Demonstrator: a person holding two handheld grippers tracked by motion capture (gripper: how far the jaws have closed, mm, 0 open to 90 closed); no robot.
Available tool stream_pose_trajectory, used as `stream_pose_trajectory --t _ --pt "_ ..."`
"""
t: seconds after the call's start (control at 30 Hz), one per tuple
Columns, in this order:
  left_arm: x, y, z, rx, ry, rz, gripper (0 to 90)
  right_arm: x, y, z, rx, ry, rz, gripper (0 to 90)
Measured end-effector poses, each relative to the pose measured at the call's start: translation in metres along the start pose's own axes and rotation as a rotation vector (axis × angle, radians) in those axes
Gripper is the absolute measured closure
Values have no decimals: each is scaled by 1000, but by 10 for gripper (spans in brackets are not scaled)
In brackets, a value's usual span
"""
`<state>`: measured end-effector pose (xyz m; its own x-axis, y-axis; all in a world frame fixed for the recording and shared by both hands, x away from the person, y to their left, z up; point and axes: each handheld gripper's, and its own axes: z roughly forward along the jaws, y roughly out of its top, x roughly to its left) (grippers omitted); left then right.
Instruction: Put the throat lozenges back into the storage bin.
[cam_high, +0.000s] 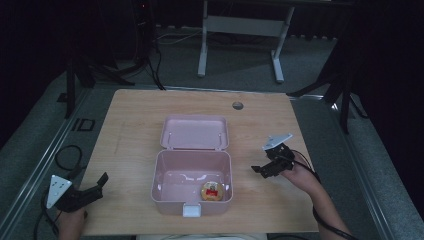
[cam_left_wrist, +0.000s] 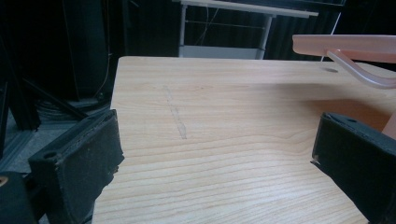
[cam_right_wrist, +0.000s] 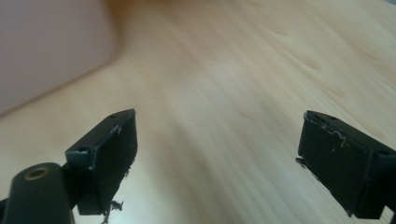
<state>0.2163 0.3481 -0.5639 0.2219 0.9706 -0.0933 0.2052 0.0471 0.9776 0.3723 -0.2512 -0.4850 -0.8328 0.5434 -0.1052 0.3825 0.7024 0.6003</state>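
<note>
Right gripper (cam_high: 261, 169): jaws wide apart, empty, right of centre frame. Open pink plastic lidded box (cam_high: 192, 199), centre frame, lies just leftward. Left gripper (cam_high: 100, 184): agape, empty, lower left, farther off.

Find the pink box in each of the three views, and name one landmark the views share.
High view: pink box at table centre, lid open.
Left gripper view: its lid edge at upper right.
Right gripper view: a blurred pink wall at upper left.
Shared landmark: the wooden table.
</note>
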Motion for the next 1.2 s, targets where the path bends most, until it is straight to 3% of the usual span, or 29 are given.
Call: stream_pose_trajectory --t 0.03,0.07,0.1,0.13,0.17,0.2,0.27,0.33,0.53,0.6,0.7,0.73,0.8,0.83,0.87,0.9,1.0,1.1,1.2 --pt "0 0 0 0 0 0 20 0 0 0 0 0 0 116" --pt "0 0 0 0 0 1 20 -7 -12 3 -38 -45 49 113" --pt "0 0 0 0 0 1 20 -7 -12 3 -38 -45 49 113" --pt "0 0 0 0 -1 0 20 -12 -23 6 -74 -88 90 110" --pt "0 0 0 0 -1 0 20 -12 -23 6 -74 -88 90 110" --pt "0 0 0 0 -2 0 20 -17 -35 9 -97 -138 124 110" --pt "0 0 0 0 -2 -1 20 -18 -40 10 -105 -154 143 110" --pt "0 0 0 1 -1 -1 20 -23 -56 12 -130 -202 187 109" --pt "0 0 0 1 4 4 20 -28 -78 12 -141 -246 262 110" --pt "0 0 0 0 6 0 20 -31 -90 10 -167 -248 313 110" --pt "0 0 0 0 7 0 20 -33 -97 8 -179 -243 344 110" --pt "0 0 0 0 7 0 20 -32 -102 6 -182 -292 366 110" --pt "0 0 0 0 8 -1 20 -32 -104 4 -183 -303 384 110" --pt "0 0 0 0 7 -1 20 -32 -106 2 -188 -330 401 111" --pt "0 0 0 0 7 -2 20 -33 -112 -1 -212 -359 447 110" --pt "0 0 0 0 7 -2 20 -33 -112 -1 -212 -359 447 110" --pt "0 0 0 1 7 -2 20 -35 -124 -9 -280 -404 534 137" --pt "0 0 0 1 5 -1 20 -37 -129 -10 -315 -393 569 138" --pt "1 0 0 0 3 -1 20 -38 -129 -10 -303 -387 570 138"
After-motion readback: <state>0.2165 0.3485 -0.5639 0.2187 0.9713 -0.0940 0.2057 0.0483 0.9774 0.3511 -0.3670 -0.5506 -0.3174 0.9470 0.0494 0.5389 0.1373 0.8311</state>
